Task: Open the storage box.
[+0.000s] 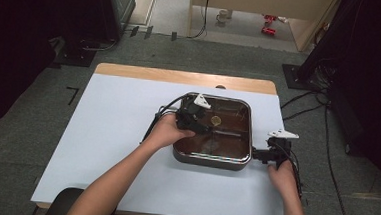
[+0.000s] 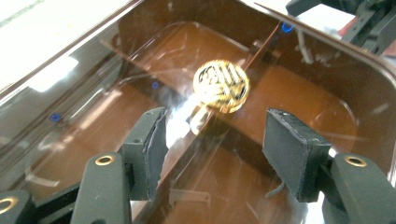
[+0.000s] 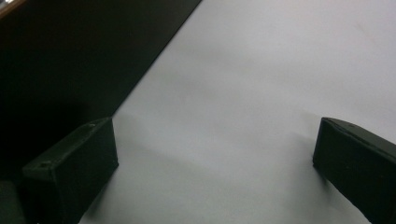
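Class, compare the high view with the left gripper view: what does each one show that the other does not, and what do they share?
High view alone: the person's forearms, the left hand and right hand, the white table sheet, the grey floor, and the right gripper beside the pan's outer wall.

Left gripper view alone: the pads of the left gripper from close by, apart, with the lid's raised bar between them, untouched.

Both: the square pan under its brown glass lid with the gold knob.

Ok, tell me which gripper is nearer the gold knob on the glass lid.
Left. The left gripper hovers over the lid just short of the gold knob; the right gripper sits beside the pan's right edge.
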`<state>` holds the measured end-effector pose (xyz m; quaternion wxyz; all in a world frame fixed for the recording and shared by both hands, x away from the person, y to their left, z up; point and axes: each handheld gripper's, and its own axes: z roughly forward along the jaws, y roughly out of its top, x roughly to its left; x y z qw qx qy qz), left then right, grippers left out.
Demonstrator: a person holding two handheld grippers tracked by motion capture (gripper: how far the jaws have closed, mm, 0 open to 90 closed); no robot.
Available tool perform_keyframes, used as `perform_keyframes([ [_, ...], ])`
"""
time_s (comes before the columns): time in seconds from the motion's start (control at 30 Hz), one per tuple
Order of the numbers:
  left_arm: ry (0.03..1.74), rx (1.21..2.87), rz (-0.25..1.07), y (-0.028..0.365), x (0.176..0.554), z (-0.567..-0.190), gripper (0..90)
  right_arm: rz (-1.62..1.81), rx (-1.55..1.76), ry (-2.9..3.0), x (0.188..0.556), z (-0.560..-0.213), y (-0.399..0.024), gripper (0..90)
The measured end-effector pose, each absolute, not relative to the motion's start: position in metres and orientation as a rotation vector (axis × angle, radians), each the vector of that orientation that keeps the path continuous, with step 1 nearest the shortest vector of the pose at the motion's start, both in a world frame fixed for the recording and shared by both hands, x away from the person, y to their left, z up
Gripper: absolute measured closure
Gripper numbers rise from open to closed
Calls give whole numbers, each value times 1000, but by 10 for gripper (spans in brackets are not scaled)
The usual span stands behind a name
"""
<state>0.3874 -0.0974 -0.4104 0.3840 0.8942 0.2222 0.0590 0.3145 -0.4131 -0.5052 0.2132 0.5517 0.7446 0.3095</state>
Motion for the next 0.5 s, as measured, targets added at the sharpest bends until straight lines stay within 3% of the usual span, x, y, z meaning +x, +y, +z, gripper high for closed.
perform_keyframes([
  [0.5, 523, 2286, 195, -120, 392, -424, 439, 858, 1528, 2066, 314, -505, -413, 0],
])
